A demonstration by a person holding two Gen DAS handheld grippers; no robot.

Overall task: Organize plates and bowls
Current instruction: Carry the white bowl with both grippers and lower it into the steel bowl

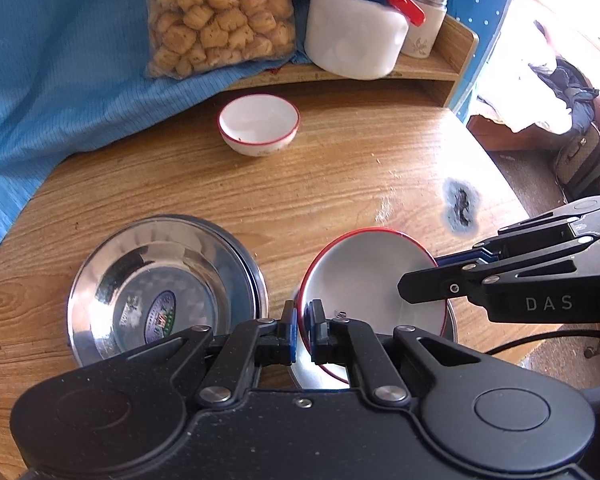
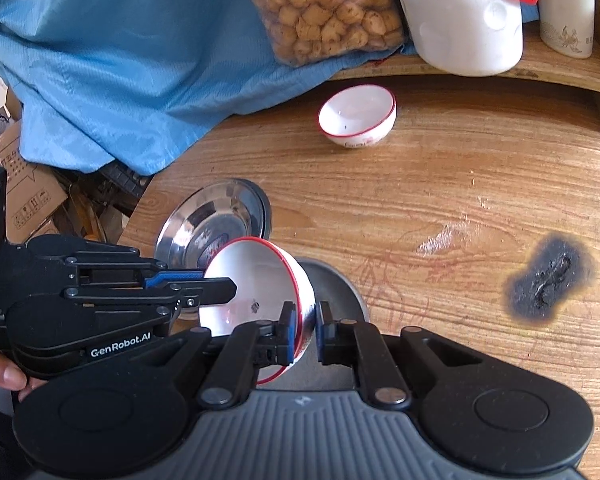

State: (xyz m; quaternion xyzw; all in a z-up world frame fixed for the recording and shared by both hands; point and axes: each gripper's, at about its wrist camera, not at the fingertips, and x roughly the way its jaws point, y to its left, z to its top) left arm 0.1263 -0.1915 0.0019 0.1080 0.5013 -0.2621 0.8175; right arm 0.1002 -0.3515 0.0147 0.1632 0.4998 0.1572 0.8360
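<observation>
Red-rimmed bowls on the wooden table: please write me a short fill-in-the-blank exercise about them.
1. The left gripper and the right gripper both clamp the rim of the same tilted ____.
2. The second white bowl stands near the shelf, and its rim is ____.
3. The steel plate lies on the ____ table.

Missing words: bowl; red; wooden

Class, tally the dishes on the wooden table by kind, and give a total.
White ceramic bowls with red rims: 2, one held, one standing apart
Shiny stainless steel plates: 2, one at left, one under the held bowl
Total: 4
</observation>
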